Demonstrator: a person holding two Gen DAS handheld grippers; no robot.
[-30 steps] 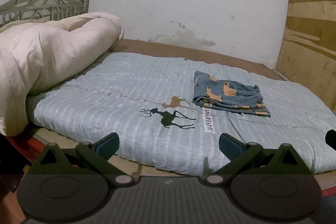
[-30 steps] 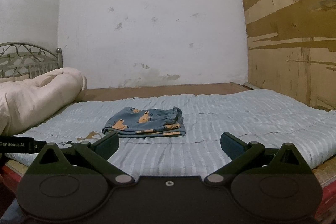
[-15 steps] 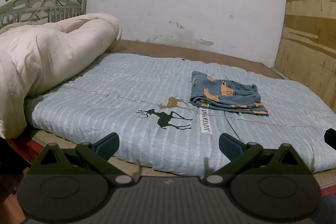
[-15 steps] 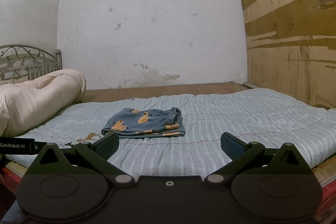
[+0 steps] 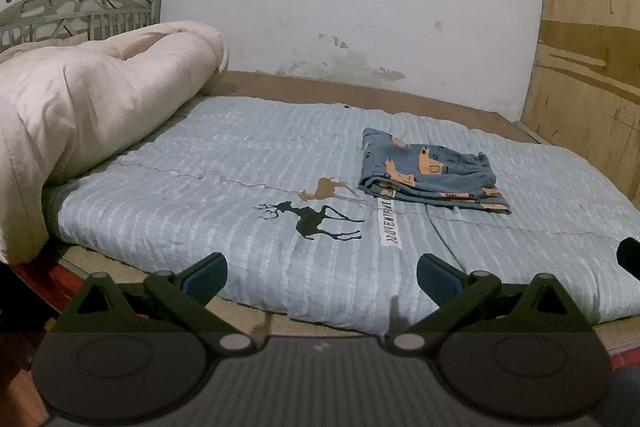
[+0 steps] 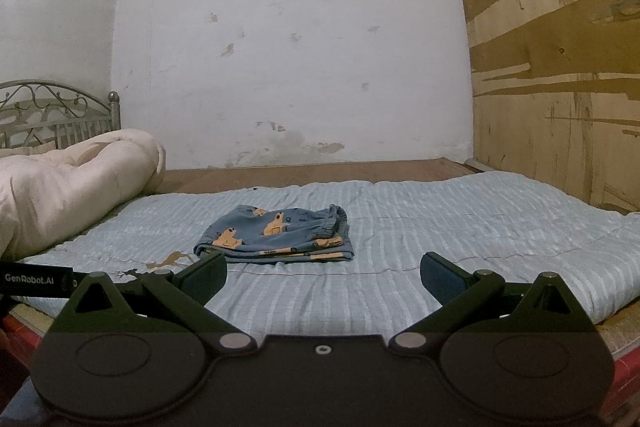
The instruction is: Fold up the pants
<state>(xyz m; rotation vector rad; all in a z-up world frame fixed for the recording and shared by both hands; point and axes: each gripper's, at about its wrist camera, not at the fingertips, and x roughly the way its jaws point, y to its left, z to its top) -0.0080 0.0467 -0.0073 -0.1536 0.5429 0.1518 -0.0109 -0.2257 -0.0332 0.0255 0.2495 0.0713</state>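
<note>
Blue pants with orange prints [image 5: 430, 173] lie folded in a small flat stack on the light blue quilt [image 5: 240, 195], right of a deer print. They also show in the right wrist view [image 6: 280, 233], in the middle of the quilt [image 6: 440, 227]. My left gripper [image 5: 322, 277] is open and empty, at the bed's near edge, well short of the pants. My right gripper [image 6: 323, 273] is open and empty, also back from the pants.
A rolled cream duvet [image 5: 80, 107] lies at the left by a metal headboard [image 5: 76, 3]. A white wall is behind the bed and a plywood wall [image 6: 560, 67] stands at the right. The other gripper's tip [image 5: 630, 255] shows at the right edge.
Both grippers have drifted slightly back and the views shifted a little. The pants have not moved and both grippers stay open.
</note>
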